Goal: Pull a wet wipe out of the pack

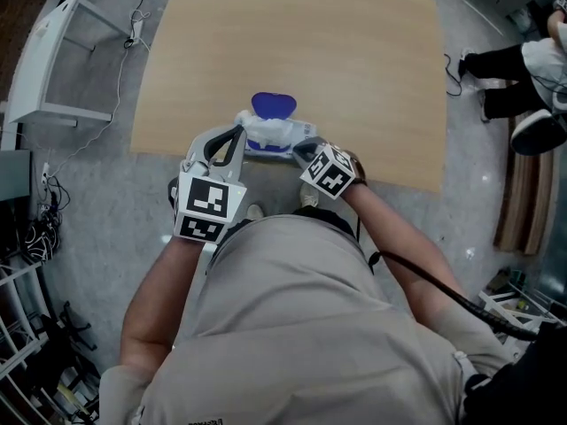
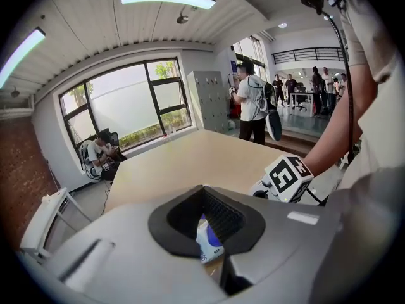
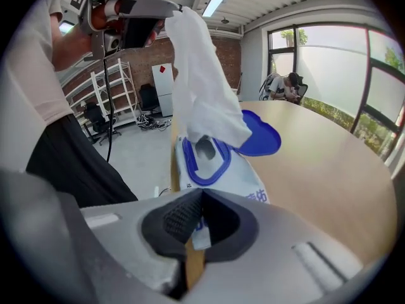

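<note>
Person's left gripper (image 3: 166, 16) clamped on top of wipe (image 3: 202, 94), wipe stretched below it into pack (image 3: 235, 173), right gripper (image 3: 201, 192) pinched shut on pack's near edge

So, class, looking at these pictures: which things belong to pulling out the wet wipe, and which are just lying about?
Part of the job:
- wet wipe, pinched by the left gripper
- pack, blue lid open, its edge clamped by the right gripper

Just lying about:
- white rack on the floor
- cables
- grey lockers
</note>
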Available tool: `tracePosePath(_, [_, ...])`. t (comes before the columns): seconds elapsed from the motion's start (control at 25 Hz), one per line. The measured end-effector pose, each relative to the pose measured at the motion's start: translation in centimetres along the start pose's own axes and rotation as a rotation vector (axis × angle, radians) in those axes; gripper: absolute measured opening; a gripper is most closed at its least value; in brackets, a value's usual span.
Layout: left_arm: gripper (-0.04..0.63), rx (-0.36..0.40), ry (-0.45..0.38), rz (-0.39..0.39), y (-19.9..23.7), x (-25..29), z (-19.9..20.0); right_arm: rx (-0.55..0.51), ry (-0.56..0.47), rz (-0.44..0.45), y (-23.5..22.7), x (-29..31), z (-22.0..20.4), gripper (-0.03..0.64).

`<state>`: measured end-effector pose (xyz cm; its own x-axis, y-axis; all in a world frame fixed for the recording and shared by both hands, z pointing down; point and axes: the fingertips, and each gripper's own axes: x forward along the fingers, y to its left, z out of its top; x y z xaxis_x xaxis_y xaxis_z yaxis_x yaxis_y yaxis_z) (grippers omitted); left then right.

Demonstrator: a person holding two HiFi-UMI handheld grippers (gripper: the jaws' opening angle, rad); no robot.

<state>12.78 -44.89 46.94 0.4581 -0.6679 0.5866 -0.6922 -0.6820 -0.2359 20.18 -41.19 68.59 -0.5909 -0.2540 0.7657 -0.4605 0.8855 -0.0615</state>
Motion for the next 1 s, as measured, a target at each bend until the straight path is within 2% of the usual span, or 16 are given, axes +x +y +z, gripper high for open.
tracePosePath(0.28, [0.006,0.003,-0.157,-0.037,2.9,-6.4,1.4,0.099,-0.034,-0.124,1.5,-2.7,2.1,0.002])
tracePosePath(0.6, [0.006,-0.008,-0.329,-0.091,6.5,-14.3,1.0,0.222,-0.173,-0.288,6.4,-7.6,6.5,0.002])
tracePosePath(0.84, [0.006,-0.054,-0.386,-0.138,8.4,-19.6,-0.7,0.311,-0.298,-0.4,11.4,-12.1,10.2,0.002])
tracePosePath(1.0, [0.006,-0.064,-0.439,-0.195,8.1,-22.2,-1.9,0.373,-0.347,-0.454,15.1,-13.9,10.9,0.002])
